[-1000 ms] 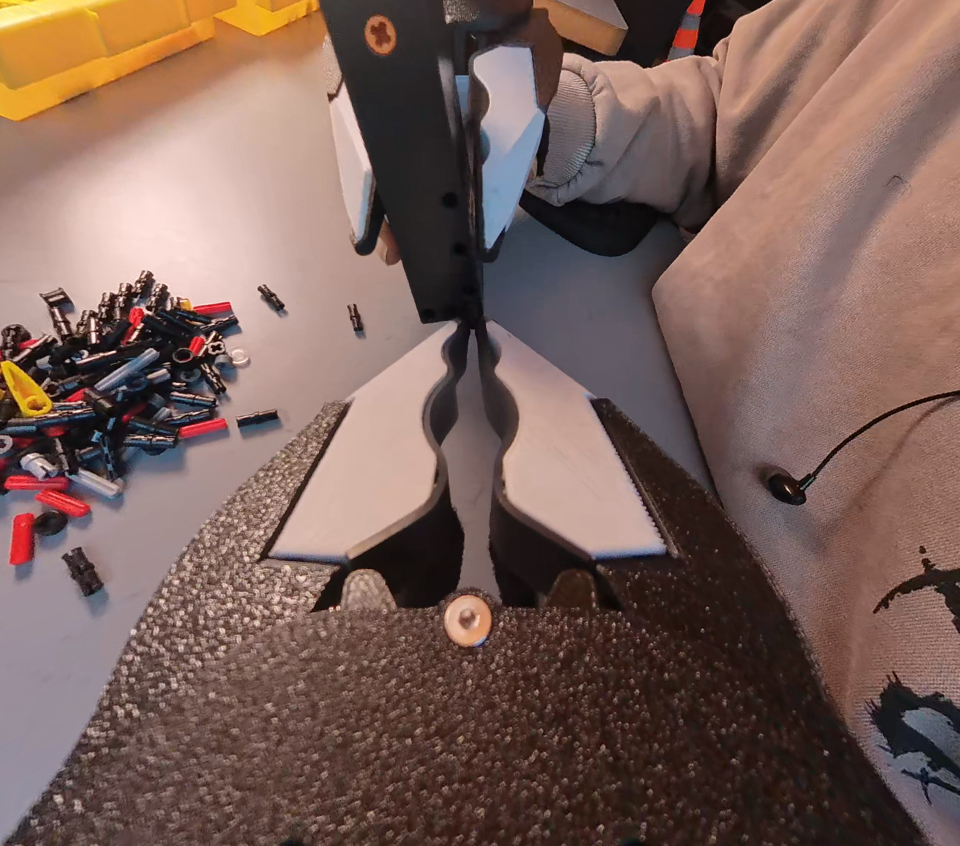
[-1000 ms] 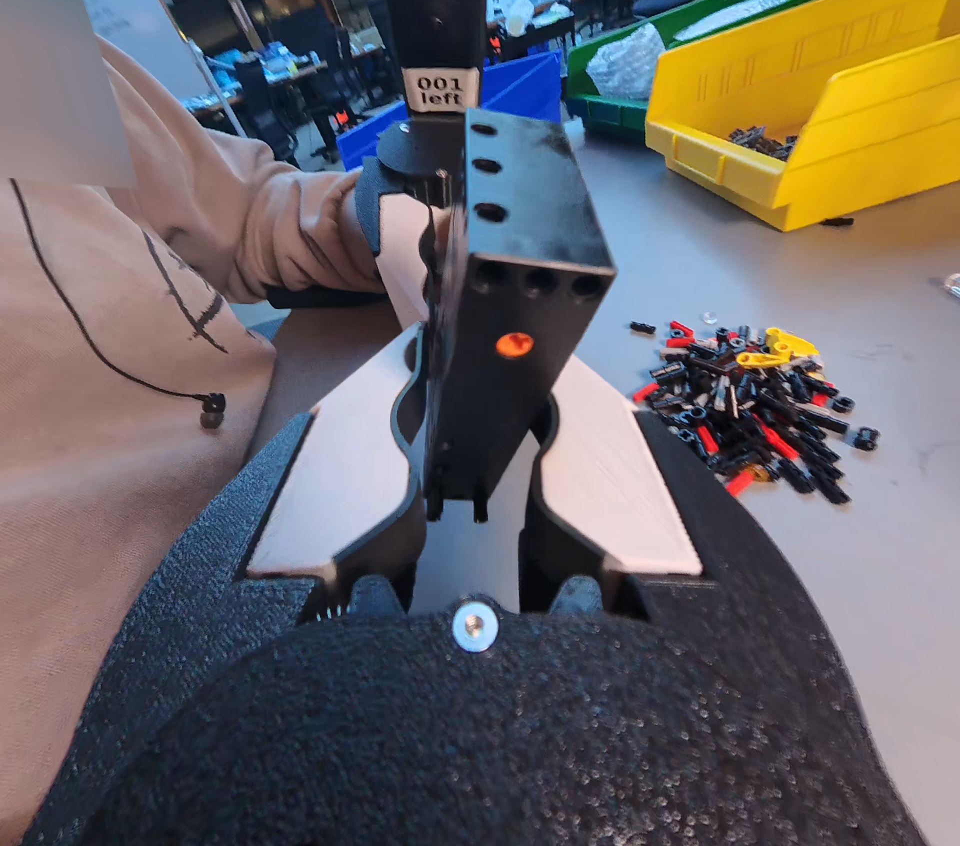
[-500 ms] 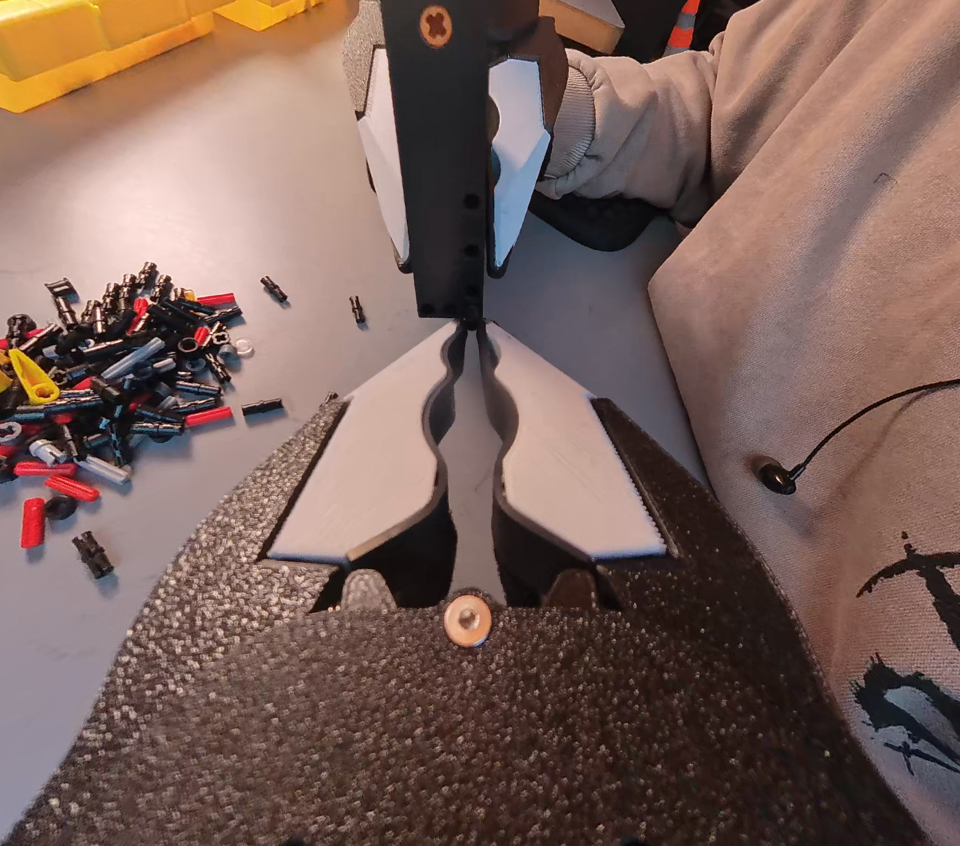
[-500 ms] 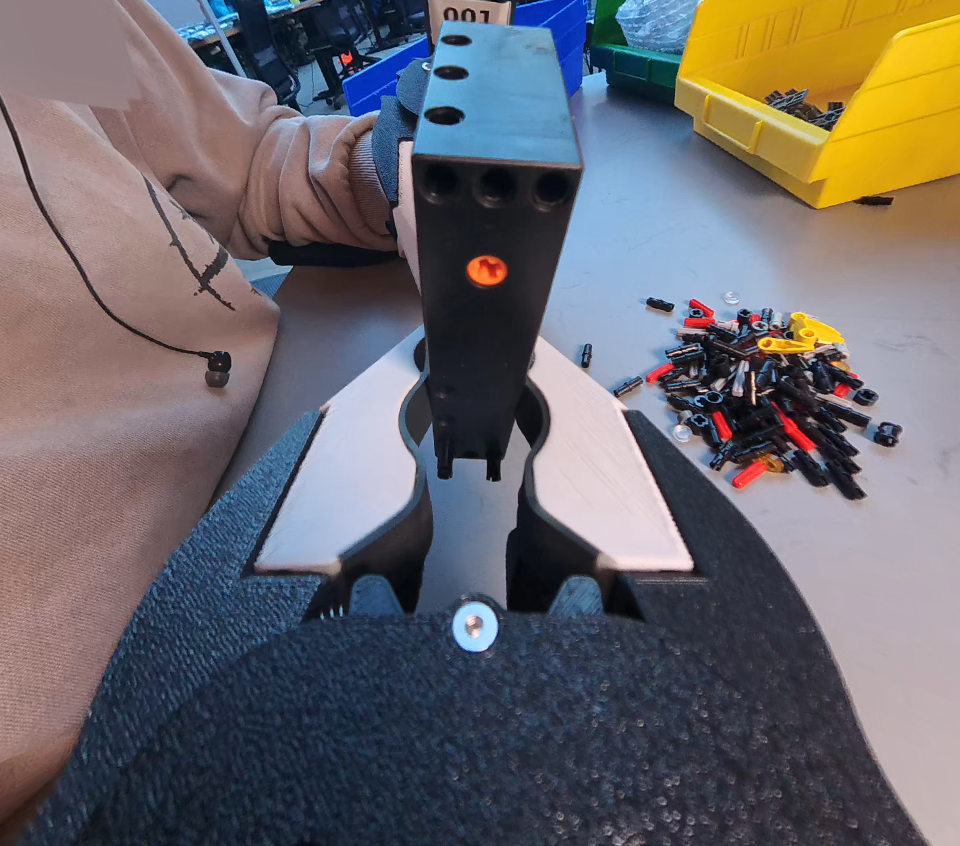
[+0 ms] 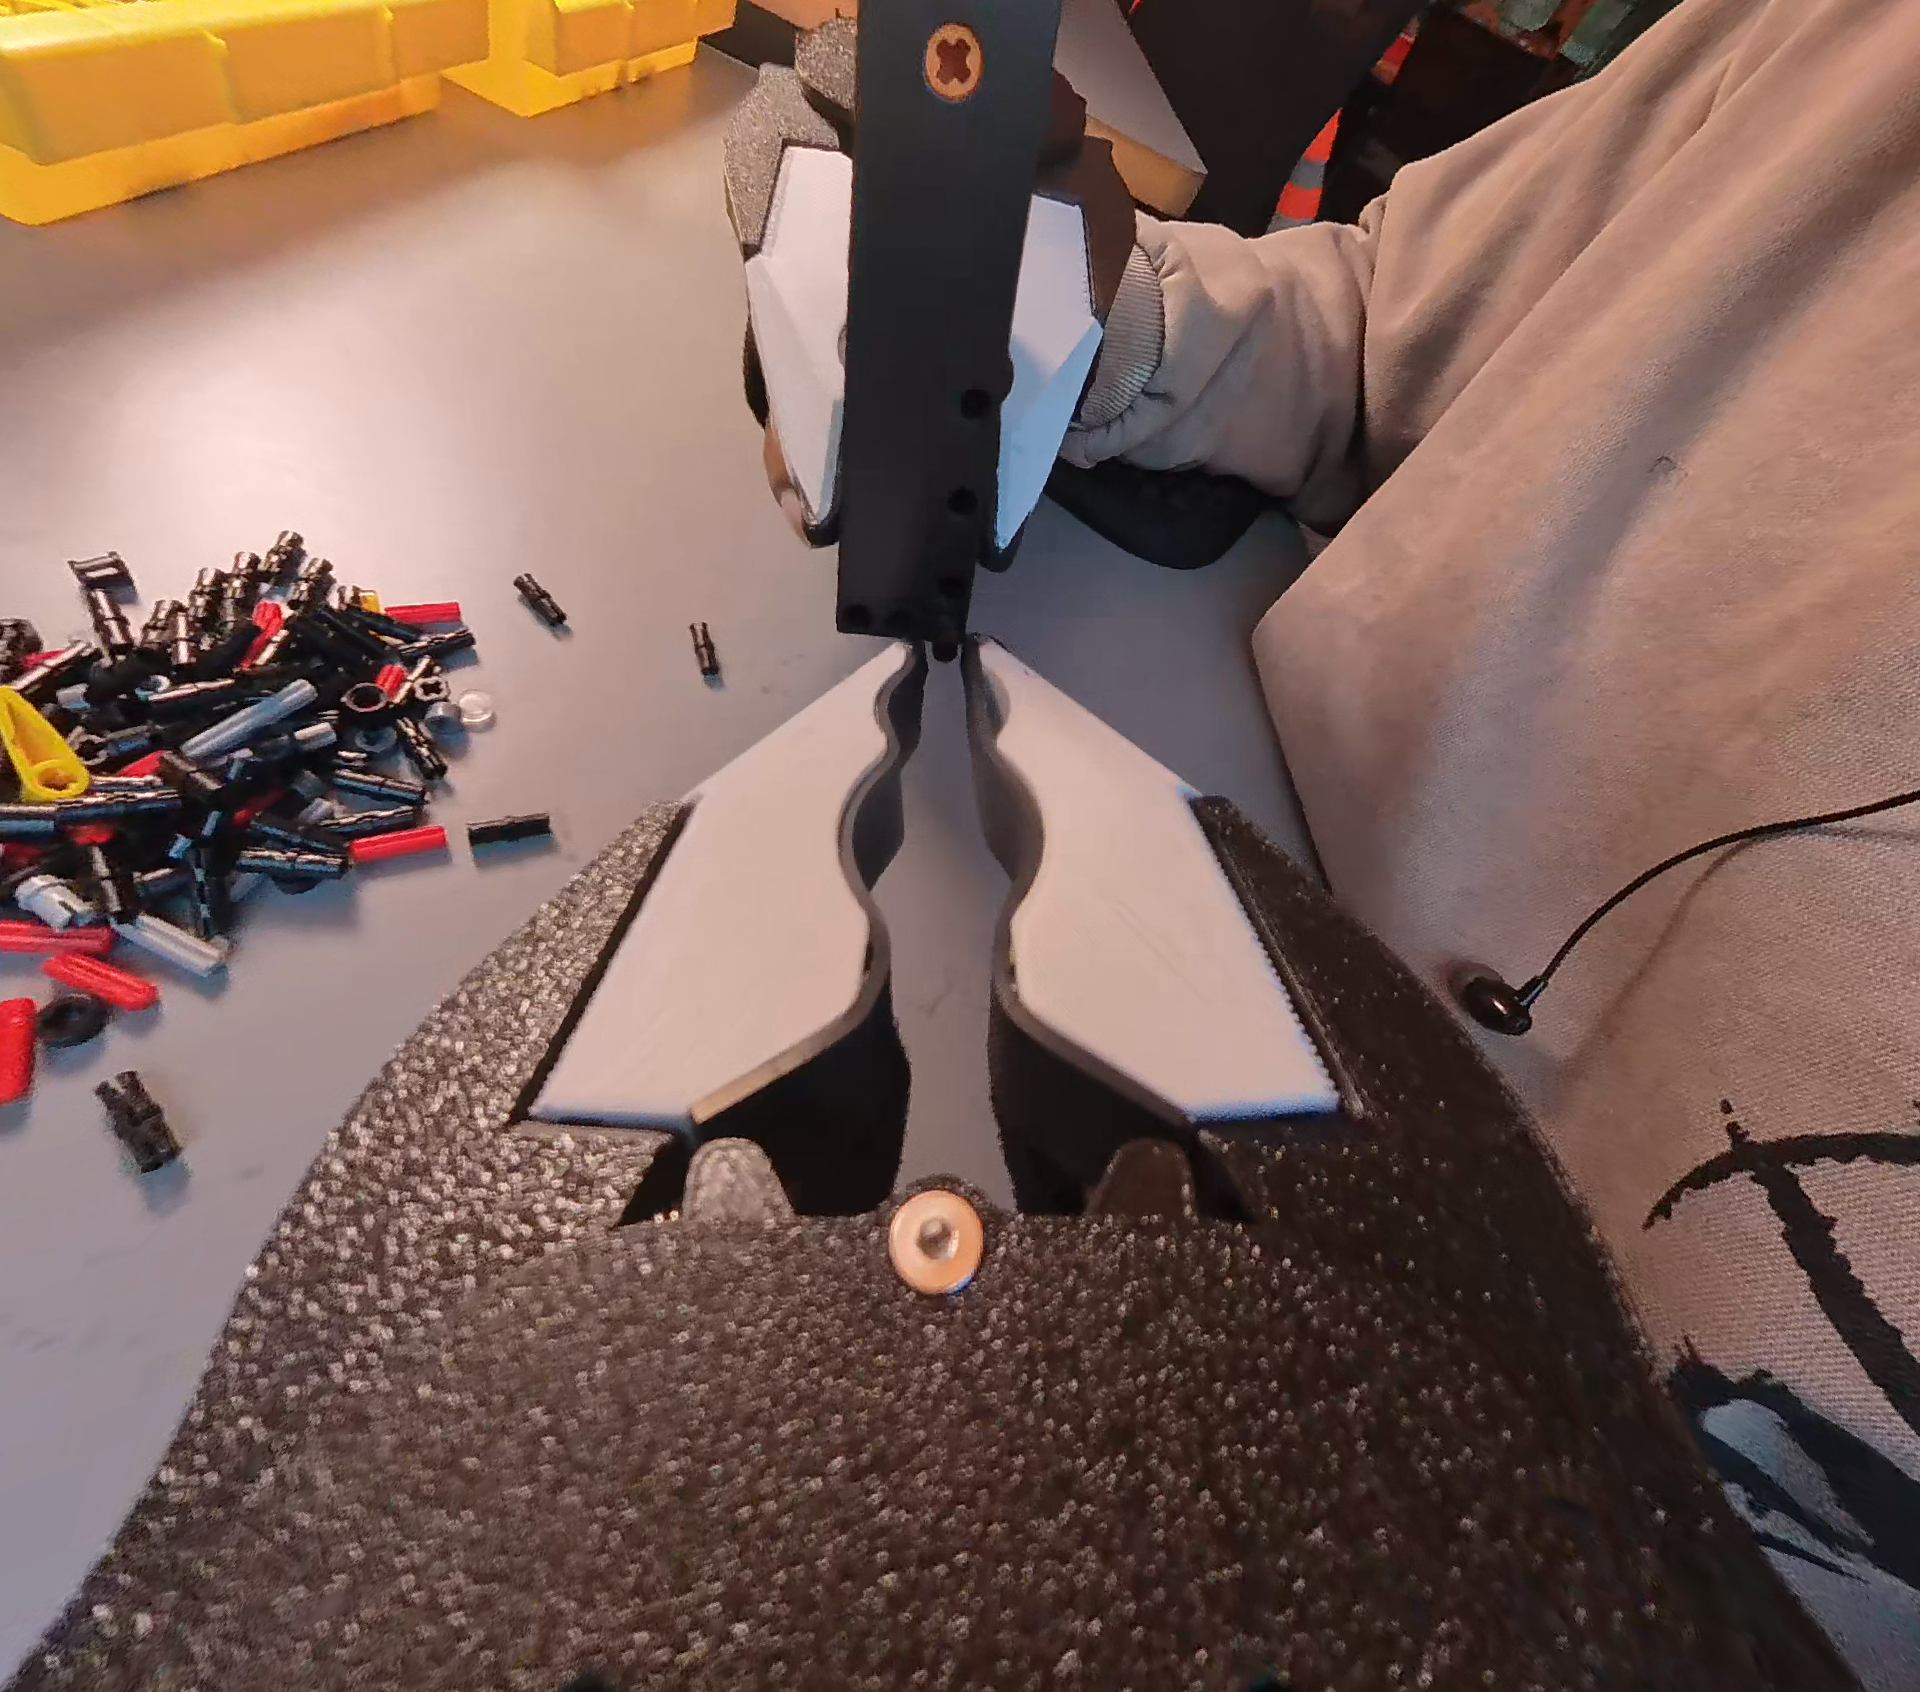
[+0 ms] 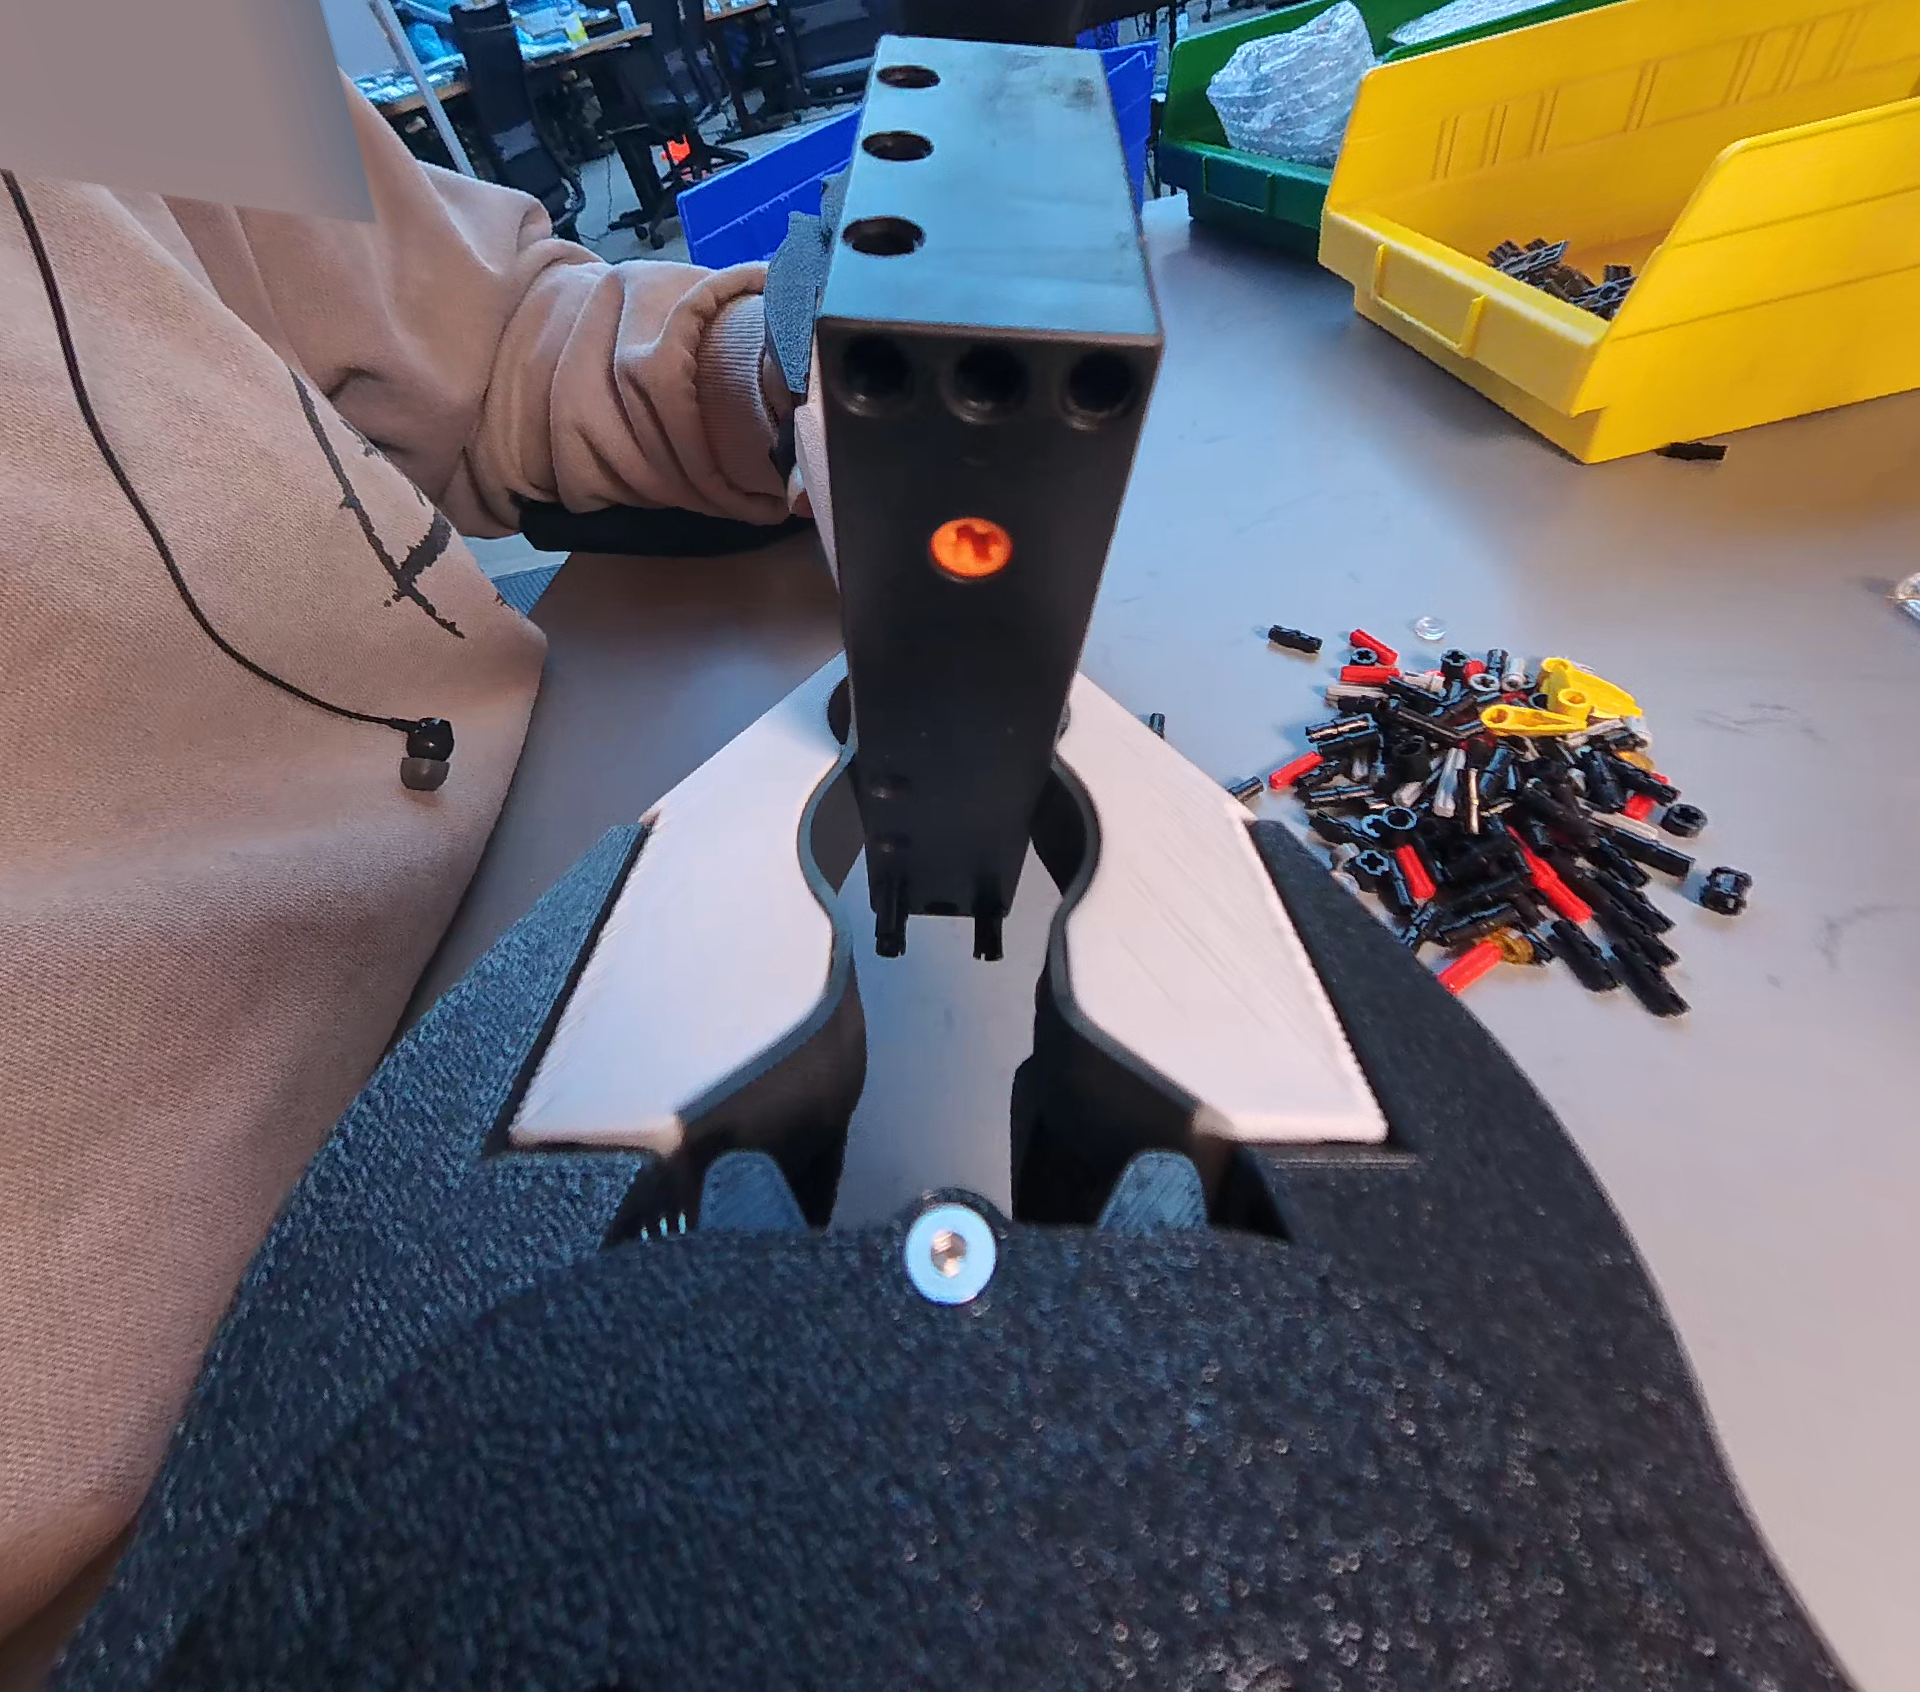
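Black block (image 6: 982, 499) with round holes and an orange screw head (image 6: 969, 548) sits up in the air between the two grippers, above the grey table (image 5: 364, 395); the right gripper (image 6: 940, 707) has it squeezed between its two pale fingers (image 6: 717, 936), which are spread about as wide as the block's narrow lower part; two small black pins (image 6: 888, 925) stick out of the block's end that faces that gripper; the left gripper (image 5: 940, 655) has its tips pulled almost together on one tiny black pin (image 5: 943, 650) right at the block's near end, touching the block; it looks like the pin is pinched there, but it is too small to be sure how tight; the block looks hard and stiff, with smooth faces that could slip, so I think the long flat sides are the best place to hold it, as the right gripper does; the pin looks very light and easy to drop or tip, so it likely wants a gentle, straight pinch; a pile of small parts (image 5: 208, 759) in black, red and grey lies on the table well off to one side; yellow bins (image 6: 1662, 208) stand farther back; a person's tan sleeve (image 5: 1247, 354) is close by.
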